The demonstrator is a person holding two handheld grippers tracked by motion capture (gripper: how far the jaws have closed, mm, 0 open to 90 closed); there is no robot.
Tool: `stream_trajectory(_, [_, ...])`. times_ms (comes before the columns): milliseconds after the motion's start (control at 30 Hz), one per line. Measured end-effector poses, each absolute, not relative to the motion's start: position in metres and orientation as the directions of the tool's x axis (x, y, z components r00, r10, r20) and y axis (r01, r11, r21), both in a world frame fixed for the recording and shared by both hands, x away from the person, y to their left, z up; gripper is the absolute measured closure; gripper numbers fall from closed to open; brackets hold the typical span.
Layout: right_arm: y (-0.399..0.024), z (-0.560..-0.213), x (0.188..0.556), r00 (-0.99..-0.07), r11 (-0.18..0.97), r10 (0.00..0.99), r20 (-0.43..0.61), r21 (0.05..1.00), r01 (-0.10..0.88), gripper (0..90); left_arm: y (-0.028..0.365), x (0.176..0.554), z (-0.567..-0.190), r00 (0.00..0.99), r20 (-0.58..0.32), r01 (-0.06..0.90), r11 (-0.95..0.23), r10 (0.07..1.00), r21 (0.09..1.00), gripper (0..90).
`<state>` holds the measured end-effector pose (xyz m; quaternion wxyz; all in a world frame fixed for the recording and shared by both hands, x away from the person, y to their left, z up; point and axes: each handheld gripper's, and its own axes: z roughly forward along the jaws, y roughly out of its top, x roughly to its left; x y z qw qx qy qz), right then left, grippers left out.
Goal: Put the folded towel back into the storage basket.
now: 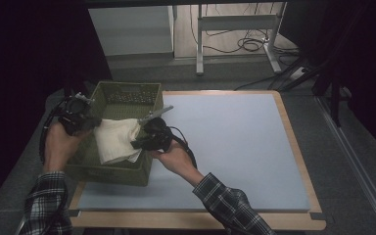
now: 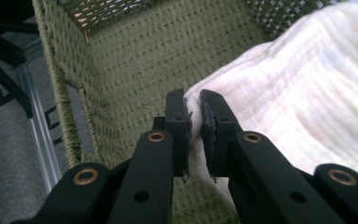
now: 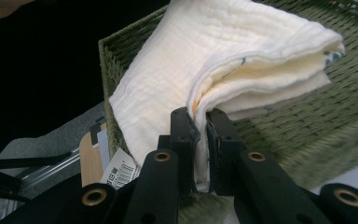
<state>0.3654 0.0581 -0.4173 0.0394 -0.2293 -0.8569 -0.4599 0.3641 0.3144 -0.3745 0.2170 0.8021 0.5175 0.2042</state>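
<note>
A folded cream cloth (image 1: 116,141) hangs over the inside of a green woven basket (image 1: 127,92) at the table's left edge. My left gripper (image 1: 89,122) is shut on the cloth's left corner; in the left gripper view the cloth (image 2: 298,93) is pinched between the pads of my left gripper (image 2: 195,122) above the basket's floor (image 2: 135,70). My right gripper (image 1: 139,139) is shut on the cloth's right edge. In the right gripper view the folded layers of the cloth (image 3: 223,51) spread out from my right gripper (image 3: 200,135), over the basket's wall (image 3: 307,130).
The basket overhangs the left side of a pale blue mat (image 1: 235,142) on a wooden table (image 1: 293,147). A white barcode label (image 3: 120,171) hangs near the basket's corner. Metal table legs (image 1: 199,44) and cables (image 1: 249,44) lie on the floor beyond.
</note>
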Motion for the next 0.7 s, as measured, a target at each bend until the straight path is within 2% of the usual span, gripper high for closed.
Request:
stream_trajectory(333, [0.085,-0.438,0.358,-0.876,0.493,0.395,0.276,0.742,0.455,81.4,0.32,0.368,-0.391,0.378,0.109,0.742,-0.372,0.919,0.557,81.6])
stream_trajectory(700, [0.096,-0.452,0.353,-0.852,0.498,0.436,0.29,0.711,0.497,79.7,0.314,0.374,-0.411,0.399,0.106,0.738,-0.387,0.911,0.553,81.3])
